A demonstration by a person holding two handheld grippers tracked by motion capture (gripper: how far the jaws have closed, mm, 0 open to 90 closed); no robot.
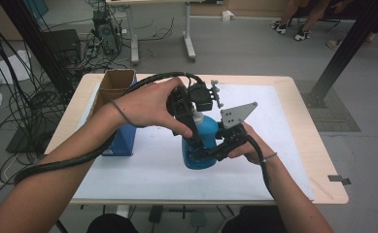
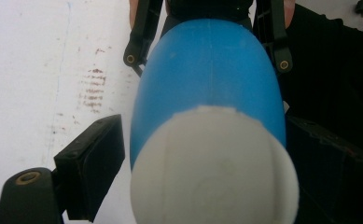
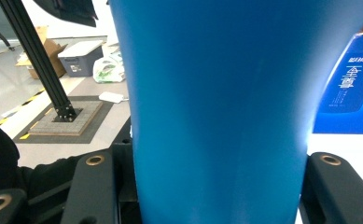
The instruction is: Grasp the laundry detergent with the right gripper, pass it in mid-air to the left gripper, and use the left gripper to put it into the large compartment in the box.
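Note:
A blue bottle point(image 1: 205, 132) with a white cap point(image 1: 196, 116) stands upright on the white mat point(image 1: 274, 145). My right gripper point(image 1: 203, 154) comes in level from the right and is shut on the lower body of the blue bottle point(image 3: 216, 102), its jaws pressed to both sides. My left gripper point(image 1: 195, 120) points down over the top. In the left gripper view the white cap point(image 2: 212, 168) sits between its jaws; the left pad point(image 2: 93, 158) stands a sliver off it. Farther down the blue bottle point(image 2: 207, 70) the right gripper's fingers point(image 2: 137, 42) clasp it.
A blue carton point(image 1: 121, 141) stands left of the bottle, with an open cardboard box point(image 1: 113, 82) behind it. The blue carton point(image 3: 352, 84) also shows in the right gripper view. A black frame post point(image 1: 347, 48) rises off the table's far right corner.

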